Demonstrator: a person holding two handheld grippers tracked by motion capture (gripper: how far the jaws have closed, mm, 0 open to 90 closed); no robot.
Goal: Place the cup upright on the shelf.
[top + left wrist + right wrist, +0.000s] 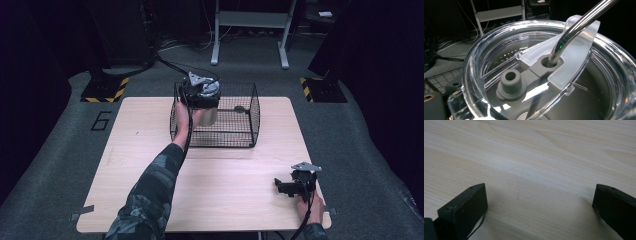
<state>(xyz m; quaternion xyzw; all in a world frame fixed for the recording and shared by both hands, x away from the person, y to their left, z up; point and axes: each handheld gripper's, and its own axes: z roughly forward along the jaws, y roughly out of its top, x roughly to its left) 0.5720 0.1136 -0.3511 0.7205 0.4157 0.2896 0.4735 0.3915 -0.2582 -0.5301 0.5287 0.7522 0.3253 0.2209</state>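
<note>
With the tumbler gripped just beneath the left gripper above the wire basket, it should be lowered upright while the right gripper is kept spread empty on the table

One wooden worktop carries one black wire basket. One metal tumbler is at the basket's left end, and it has one clear lid. One bent steel straw passes through that lid, and one grey rubber stopper sits on it. There are two grippers: the left gripper on the tumbler and the right gripper on the worktop. One numeral six is marked on the floor. Two yellow-and-black striped bases stand beyond the worktop.
</note>
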